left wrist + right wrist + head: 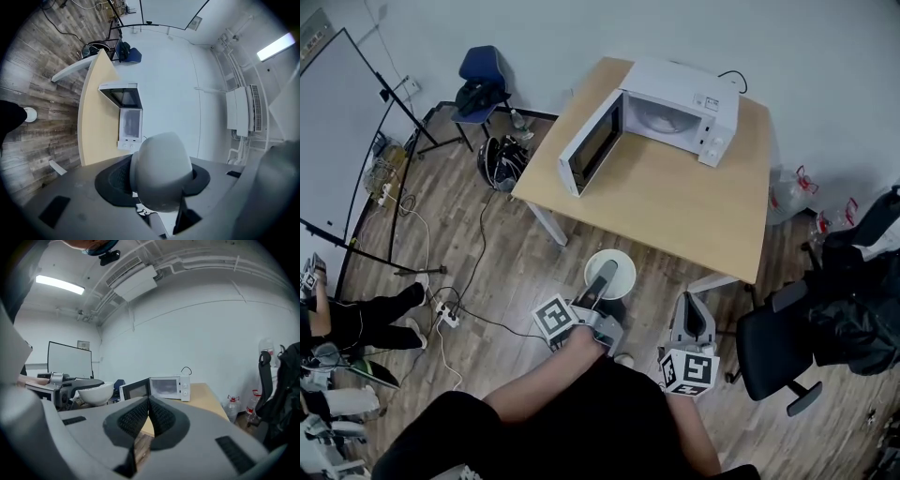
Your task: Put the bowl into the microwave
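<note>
A white bowl [622,267] hangs in the air just off the near edge of the wooden table [675,202]. My left gripper [605,276] is shut on it, one jaw over its rim. In the left gripper view the bowl [161,171] fills the space between the black pads [115,180]. The white microwave [675,108] stands at the table's far side, its door [592,142] swung open to the left and the cavity in view. My right gripper [694,305] is held low at the right, off the table, shut with nothing in it [148,416].
A black office chair [778,342] stands close on the right. A blue chair [481,80] and bags lie beyond the table's left corner. A whiteboard on a stand [337,141], floor cables and a seated person [356,319] are at the left.
</note>
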`<state>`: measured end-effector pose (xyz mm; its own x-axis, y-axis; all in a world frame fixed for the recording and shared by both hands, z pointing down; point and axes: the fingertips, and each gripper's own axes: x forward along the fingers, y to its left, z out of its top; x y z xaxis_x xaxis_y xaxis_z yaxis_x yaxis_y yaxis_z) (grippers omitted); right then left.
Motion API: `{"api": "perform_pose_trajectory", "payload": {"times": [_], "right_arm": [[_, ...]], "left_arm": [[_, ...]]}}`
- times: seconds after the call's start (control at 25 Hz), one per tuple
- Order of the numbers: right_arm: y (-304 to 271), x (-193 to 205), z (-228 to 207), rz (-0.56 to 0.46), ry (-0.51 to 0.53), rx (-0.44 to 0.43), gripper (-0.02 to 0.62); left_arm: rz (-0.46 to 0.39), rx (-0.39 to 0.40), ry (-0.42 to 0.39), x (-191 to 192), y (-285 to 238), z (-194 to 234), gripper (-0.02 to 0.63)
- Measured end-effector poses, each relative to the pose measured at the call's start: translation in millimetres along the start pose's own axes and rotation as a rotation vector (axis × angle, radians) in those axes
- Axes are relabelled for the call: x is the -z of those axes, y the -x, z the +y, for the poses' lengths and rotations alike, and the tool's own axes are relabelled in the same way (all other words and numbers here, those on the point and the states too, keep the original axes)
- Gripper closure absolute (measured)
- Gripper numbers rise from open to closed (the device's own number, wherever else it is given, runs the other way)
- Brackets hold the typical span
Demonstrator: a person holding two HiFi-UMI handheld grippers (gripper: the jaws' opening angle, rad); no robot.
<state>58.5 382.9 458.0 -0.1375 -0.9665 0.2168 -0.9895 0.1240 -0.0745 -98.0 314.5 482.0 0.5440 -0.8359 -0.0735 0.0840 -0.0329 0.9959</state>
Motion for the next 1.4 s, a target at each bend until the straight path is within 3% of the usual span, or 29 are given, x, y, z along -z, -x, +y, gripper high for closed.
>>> {"api": "perform_pose_trajectory", "payload": {"times": [0.2,0.4,0.52,0.76,0.96,1.16,1.4], "right_arm": [[-56,-13,-17,0.020,0.022,0.030,0.535],[-123,-40,-21,0.021,0.064,0.027,0.535],[-158,-52,-18,0.034,0.079,0.026,0.535],[-219,-65,-15,0.049,0.085,0.053,0.535],[-251,-71,-27,0.059,0.069,0.115,0.535],[-266,-65,-36,0.084,0.050,0.180,0.535],[-279,-61,-37,0.104,0.049,0.183,0.535]], "left_arm": [[-0.006,0.018,-0.035,-40,-52,3,0.396],[0.008,0.021,0.006,-74,-109,7,0.396],[0.050,0.038,-0.023,-85,-139,4,0.396],[0.125,-0.007,-0.008,-114,-184,22,0.396],[0.201,-0.011,-0.001,-126,-224,29,0.396],[0.273,-0.070,-0.029,-133,-248,47,0.396],[0.279,-0.064,0.001,-138,-268,56,0.396]]}}
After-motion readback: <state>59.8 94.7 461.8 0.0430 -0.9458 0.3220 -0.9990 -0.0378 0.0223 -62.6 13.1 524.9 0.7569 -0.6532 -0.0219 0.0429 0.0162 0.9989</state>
